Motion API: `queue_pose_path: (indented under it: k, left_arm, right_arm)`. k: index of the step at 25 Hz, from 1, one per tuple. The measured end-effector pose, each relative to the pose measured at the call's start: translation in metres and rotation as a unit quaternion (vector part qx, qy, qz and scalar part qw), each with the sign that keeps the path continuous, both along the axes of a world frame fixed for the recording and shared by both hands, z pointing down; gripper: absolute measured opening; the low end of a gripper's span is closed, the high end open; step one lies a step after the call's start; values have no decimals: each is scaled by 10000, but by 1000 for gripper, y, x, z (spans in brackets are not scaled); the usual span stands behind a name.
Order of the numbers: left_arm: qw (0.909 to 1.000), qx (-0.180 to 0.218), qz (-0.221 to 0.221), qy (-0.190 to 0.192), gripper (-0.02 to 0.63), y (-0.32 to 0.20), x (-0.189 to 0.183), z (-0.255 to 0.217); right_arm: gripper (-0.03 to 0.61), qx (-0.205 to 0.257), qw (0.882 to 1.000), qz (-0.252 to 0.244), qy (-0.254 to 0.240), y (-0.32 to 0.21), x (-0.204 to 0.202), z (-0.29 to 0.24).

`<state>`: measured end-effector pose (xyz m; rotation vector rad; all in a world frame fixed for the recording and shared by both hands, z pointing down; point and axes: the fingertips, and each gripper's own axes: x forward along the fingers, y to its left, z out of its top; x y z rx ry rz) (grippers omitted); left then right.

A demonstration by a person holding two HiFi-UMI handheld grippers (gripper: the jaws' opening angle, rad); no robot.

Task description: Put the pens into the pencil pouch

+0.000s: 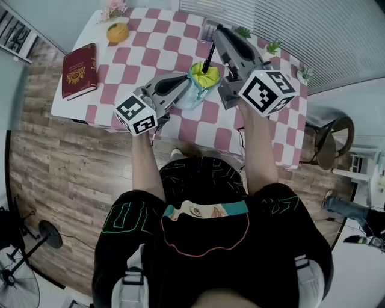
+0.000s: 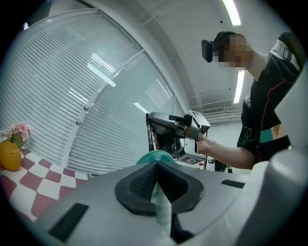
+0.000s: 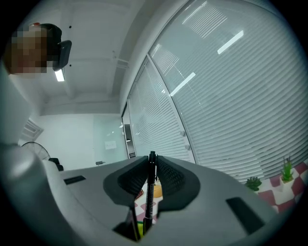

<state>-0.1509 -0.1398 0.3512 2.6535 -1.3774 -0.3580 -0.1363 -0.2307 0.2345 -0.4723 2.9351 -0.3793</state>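
1. Now the jaws of the right gripper (image 3: pixel 150 162) are seen clamped on a black pen (image 3: pixel 150 192), which is held upright with its top poking just above the pads.
2. From the head view, that pen (image 1: pixel 209 60) is hung tip-down right over the mouth of the pouch (image 1: pixel 197 91); whether the tip is inside yet cannot be told.
3. Over on the other side, the jaws of the left gripper (image 2: pixel 157 166) are pressed together on a thin, translucent teal flap of the pouch, and its ribbed green rim (image 2: pixel 154 156) is shown just beyond them.
4. The pouch is stood upright between the two grippers, near the front of the pink-and-white checked table (image 1: pixel 162 27), with yellow-green at its open mouth.
5. Further out, a red book (image 1: pixel 79 70) is laid at the table's left edge.
6. A yellow ornament (image 1: pixel 118 31) is set at the far left corner, with pink flowers (image 1: pixel 113 9) just behind it.
7. Small green plants (image 1: pixel 274 46) are lined along the far right edge.
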Motion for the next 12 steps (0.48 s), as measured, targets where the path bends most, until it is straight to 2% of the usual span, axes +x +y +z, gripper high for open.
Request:
queue_pose_path:
  k: [12]
  left_arm:
    - [9996, 162, -152, 163, 2, -4, -12, -5]
  right_arm:
    - [64, 178, 9990, -70, 401, 14, -12, 32]
